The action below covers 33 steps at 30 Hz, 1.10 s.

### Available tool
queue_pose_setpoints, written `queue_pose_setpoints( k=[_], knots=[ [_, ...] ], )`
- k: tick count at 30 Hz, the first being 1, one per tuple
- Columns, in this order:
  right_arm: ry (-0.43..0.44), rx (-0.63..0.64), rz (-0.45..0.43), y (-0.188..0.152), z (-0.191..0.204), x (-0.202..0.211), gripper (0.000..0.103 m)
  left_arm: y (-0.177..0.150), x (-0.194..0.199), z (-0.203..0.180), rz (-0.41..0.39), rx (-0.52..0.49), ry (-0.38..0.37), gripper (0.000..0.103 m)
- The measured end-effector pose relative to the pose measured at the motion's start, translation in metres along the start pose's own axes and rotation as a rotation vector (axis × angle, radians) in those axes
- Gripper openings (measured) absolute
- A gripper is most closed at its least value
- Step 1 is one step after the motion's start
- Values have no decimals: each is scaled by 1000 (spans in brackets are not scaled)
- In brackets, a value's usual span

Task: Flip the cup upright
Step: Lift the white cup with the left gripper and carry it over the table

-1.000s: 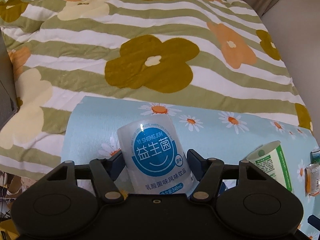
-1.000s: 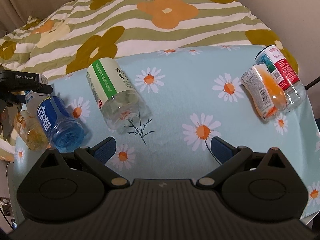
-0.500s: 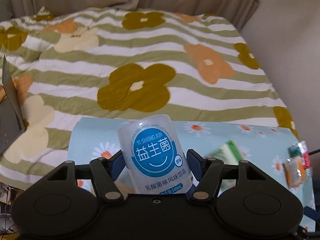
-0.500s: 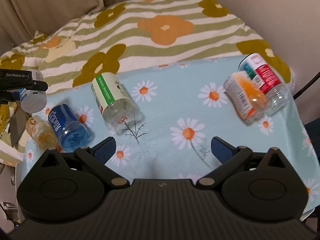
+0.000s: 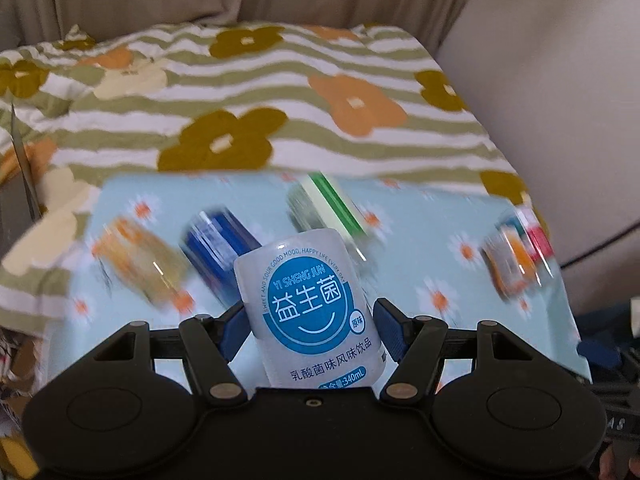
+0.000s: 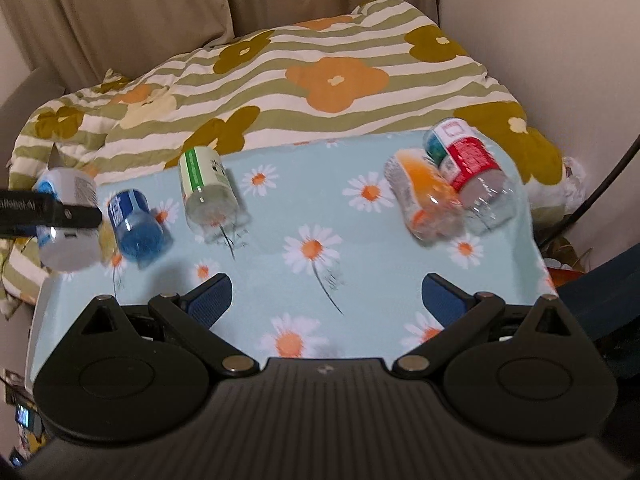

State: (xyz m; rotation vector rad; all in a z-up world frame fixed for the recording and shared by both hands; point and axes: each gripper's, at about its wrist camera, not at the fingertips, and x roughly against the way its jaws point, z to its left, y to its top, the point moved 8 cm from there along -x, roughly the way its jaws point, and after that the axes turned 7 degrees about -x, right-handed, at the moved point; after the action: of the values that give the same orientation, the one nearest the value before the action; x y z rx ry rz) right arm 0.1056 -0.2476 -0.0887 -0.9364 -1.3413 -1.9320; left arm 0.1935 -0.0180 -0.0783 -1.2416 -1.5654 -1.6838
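One white plastic cup with a round blue label (image 5: 310, 312) sat clamped at mid-body in my left tool (image 5: 310, 326), lifted clear of the daisy-print blue cloth (image 6: 360, 240) over the surface. I judged it light, thin-walled and slick, liable to dent or slip under a hard squeeze; a hold on the labelled waist seemed soundest. My right tool (image 6: 326, 298) hung spread apart and empty. Five other cut bottle-cups lay on their sides, among them a green-striped one (image 6: 206, 184).
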Motion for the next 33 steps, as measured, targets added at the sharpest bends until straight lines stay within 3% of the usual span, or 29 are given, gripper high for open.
queue_pose_setpoints(
  k=[7,14,25,29,33],
  knots=[
    [10,5,29,-29,-32,4,103,-51,-34,-58,96,-48,-41,70],
    [-1,-10,79,-53,-58,-8,103,-83,-78,-88,166,-162,-21,71],
    [-1,-32,105,-64,-74,-20,103,-91,-102,-96,193,-193,-17,73],
    [3,-29,100,-63,-72,-19,103,-90,-99,-97,176,-196,-3,97],
    [6,-25,86,-58,-71,-13,103,-87,-94,-99,158,-235,33,98]
  ],
)
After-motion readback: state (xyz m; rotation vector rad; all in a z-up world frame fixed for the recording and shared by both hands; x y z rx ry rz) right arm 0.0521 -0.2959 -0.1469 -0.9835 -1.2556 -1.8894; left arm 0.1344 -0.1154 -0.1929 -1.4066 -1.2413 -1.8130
